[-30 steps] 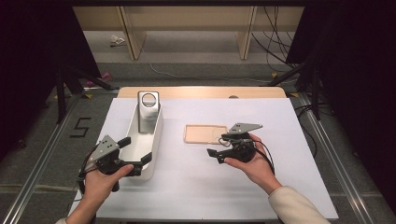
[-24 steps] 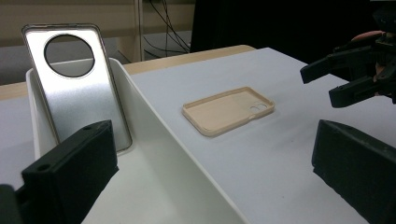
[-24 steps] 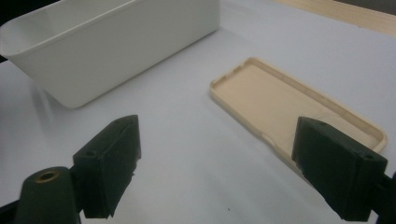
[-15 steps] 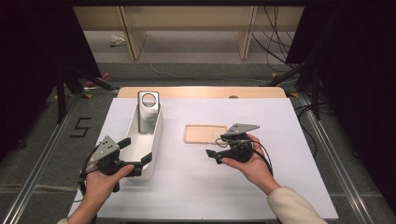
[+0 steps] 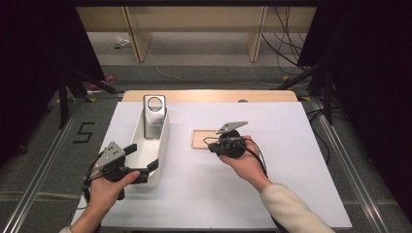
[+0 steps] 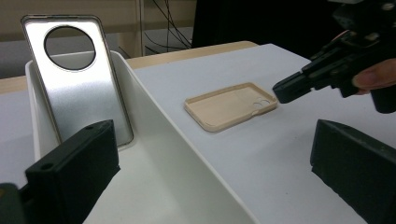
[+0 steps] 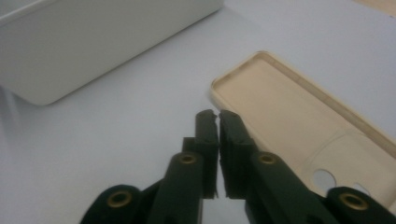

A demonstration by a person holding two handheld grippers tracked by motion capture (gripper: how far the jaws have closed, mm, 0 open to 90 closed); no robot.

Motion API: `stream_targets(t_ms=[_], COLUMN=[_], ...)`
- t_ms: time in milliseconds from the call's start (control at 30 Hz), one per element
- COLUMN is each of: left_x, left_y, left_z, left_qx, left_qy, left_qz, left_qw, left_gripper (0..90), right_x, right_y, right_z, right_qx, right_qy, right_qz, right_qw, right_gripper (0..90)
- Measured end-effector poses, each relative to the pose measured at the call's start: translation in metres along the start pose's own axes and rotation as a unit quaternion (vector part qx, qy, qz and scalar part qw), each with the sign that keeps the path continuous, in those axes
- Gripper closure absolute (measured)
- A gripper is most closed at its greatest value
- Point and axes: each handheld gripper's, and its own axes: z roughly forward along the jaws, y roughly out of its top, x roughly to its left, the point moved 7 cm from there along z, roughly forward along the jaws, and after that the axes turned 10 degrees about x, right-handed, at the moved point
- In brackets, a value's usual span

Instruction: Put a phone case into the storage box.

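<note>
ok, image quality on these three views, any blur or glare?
High view: sharp enough, evenly lit white table, dark surroundings. Left gripper view: crisp on the beige phone case, soft sheen on the silver metal phone case in the white tray. Right gripper view: soft throughout, the shut right gripper blurred up close.

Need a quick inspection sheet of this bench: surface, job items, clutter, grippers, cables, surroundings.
Surface: white table, wooden strip along its far edge.
Job items: beige phone case lying open side up, right of the white tray; a silver phone case leans upright at the tray's far end.
Clutter: nothing seen.
Grippers: left gripper open, its jaws astride the tray's near end; right gripper has just closed, shut with nothing between the jaws, by the beige case's edge.
Cables: one trails from each gripper; more lie on the floor far right.
Surroundings: dark curtains, wooden frame behind, a 5 marked on the floor.
</note>
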Motion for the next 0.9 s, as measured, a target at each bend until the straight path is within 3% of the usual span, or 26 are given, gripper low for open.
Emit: stream_targets(t_ms=[267, 400, 900], left_x=[0.0, 0.0, -0.001], left_y=[0.0, 0.0, -0.001], left_z=[0.0, 0.0, 0.001], left_qx=[-0.001, 0.0, 0.001], left_qy=[0.0, -0.001, -0.003], left_qz=[0.0, 0.002, 0.003], left_qw=[1.0, 1.0, 1.0], left_gripper=[0.7, 0.8, 1.0], right_x=[-0.002, -0.009, -0.016], right_y=[0.023, 0.03, 0.033], right_z=[0.033, 0.048, 0.079], right_qx=[0.03, 0.041, 0.078], right_qy=[-0.016, -0.022, -0.043], right_qz=[0.012, 0.033, 0.051], right_qw=[0.9993, 0.9984, 0.9947], right_gripper=[90.0, 90.0, 90.0])
